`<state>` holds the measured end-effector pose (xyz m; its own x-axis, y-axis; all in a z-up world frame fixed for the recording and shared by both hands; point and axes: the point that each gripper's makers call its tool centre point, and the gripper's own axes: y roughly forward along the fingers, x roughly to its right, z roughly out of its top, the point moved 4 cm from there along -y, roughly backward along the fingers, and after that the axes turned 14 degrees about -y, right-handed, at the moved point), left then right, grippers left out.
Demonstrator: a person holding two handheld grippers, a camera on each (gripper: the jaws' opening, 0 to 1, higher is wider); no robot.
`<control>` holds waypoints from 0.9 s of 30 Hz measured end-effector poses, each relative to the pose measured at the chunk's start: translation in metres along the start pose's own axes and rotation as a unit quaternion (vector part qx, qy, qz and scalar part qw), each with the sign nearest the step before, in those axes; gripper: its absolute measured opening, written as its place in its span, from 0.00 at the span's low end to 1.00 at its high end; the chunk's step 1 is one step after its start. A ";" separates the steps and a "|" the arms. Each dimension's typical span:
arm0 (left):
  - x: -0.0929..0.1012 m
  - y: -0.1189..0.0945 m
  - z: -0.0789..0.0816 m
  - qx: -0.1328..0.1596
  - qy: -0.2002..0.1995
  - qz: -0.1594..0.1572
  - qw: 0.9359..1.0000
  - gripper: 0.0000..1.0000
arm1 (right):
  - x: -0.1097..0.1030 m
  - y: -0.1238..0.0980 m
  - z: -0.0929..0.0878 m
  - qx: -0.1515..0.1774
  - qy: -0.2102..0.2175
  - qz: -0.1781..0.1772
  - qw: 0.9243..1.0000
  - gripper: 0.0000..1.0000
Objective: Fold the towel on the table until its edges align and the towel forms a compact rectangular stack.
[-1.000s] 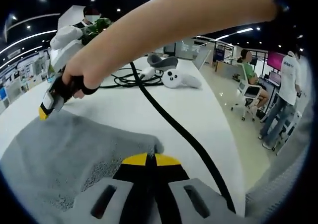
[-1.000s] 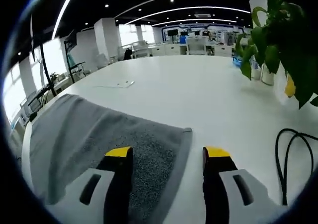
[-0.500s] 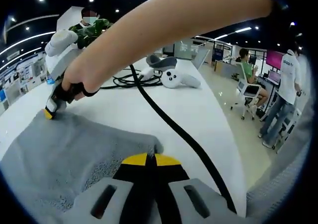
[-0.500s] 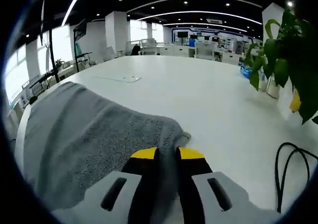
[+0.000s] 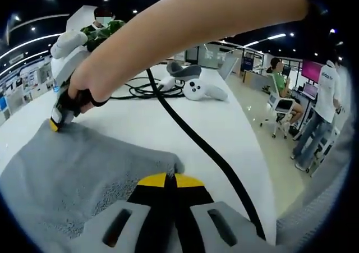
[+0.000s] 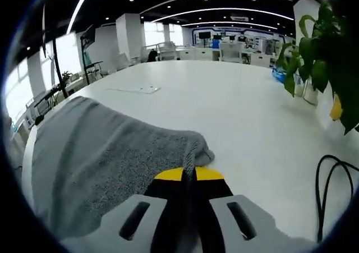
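Now my right gripper [image 6: 189,174] has shut on the towel [image 6: 101,152] corner; my left gripper [image 5: 170,180] pinches its own corner, so folding can start.

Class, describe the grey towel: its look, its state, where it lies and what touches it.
The towel is grey with a nubbly terry surface and looks soft. It lies spread, slightly rumpled, on the white table, not yet folded. The right gripper is shut on one corner, which bunches up between its yellow-tipped jaws. The left gripper is shut on another corner.
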<state>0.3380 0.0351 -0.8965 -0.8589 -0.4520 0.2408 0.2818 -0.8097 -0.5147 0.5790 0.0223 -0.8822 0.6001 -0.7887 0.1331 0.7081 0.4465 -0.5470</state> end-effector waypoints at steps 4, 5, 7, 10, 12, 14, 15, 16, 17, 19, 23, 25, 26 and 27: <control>0.006 -0.001 -0.001 0.003 -0.037 -0.013 0.999 0.03 | -0.001 -0.004 0.004 0.011 0.012 0.005 1.000 0.03; 0.003 -0.003 -0.001 0.001 -0.033 -0.011 0.999 0.03 | -0.001 -0.005 0.004 0.013 0.013 0.006 1.000 0.02; 0.005 -0.006 0.003 0.001 -0.020 -0.015 1.000 0.03 | 0.000 -0.005 0.004 0.018 0.020 0.008 1.000 0.02; 0.006 -0.013 0.012 0.010 -0.015 -0.021 1.000 0.03 | -0.001 -0.008 0.009 0.027 0.042 0.012 0.999 0.02; 0.006 -0.019 0.018 0.016 -0.019 -0.022 0.999 0.03 | -0.001 -0.012 0.018 0.047 0.058 0.013 0.997 0.02; 0.006 -0.026 0.024 0.024 -0.023 -0.022 0.999 0.03 | 0.000 -0.016 0.024 0.053 0.060 0.011 0.997 0.02; 0.007 -0.028 0.026 0.027 -0.024 -0.021 0.999 0.03 | 0.000 -0.018 0.028 0.060 0.064 0.010 0.996 0.02; 0.008 -0.030 0.029 0.031 -0.024 -0.021 0.999 0.03 | 0.001 -0.020 0.034 0.069 0.071 0.010 0.995 0.02; 0.009 -0.033 0.033 0.037 -0.023 -0.020 0.999 0.03 | 0.002 -0.022 0.038 0.074 0.074 0.008 0.994 0.02; 0.009 -0.039 0.039 0.046 -0.025 -0.017 0.998 0.03 | 0.004 -0.027 0.046 0.081 0.083 0.005 0.993 0.02; 0.009 -0.048 0.050 0.067 -0.039 -0.010 0.997 0.03 | 0.013 -0.030 0.059 0.098 0.092 0.001 0.991 0.02; 0.009 -0.052 0.055 0.075 -0.044 -0.008 0.996 0.03 | 0.015 -0.032 0.065 0.107 0.092 0.003 0.990 0.02; 0.009 -0.054 0.056 0.078 -0.044 -0.007 0.996 0.03 | 0.014 -0.034 0.069 0.111 0.091 0.005 0.990 0.02; 0.008 -0.055 0.057 0.080 -0.044 -0.005 0.996 0.03 | 0.014 -0.036 0.071 0.113 0.091 0.007 0.989 0.02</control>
<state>0.3397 0.0548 -0.8195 -0.8229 -0.4687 0.3211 0.3431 -0.8605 -0.3766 0.5883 0.0254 -0.8021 0.5481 -0.8357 -0.0354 0.7778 0.5248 -0.3459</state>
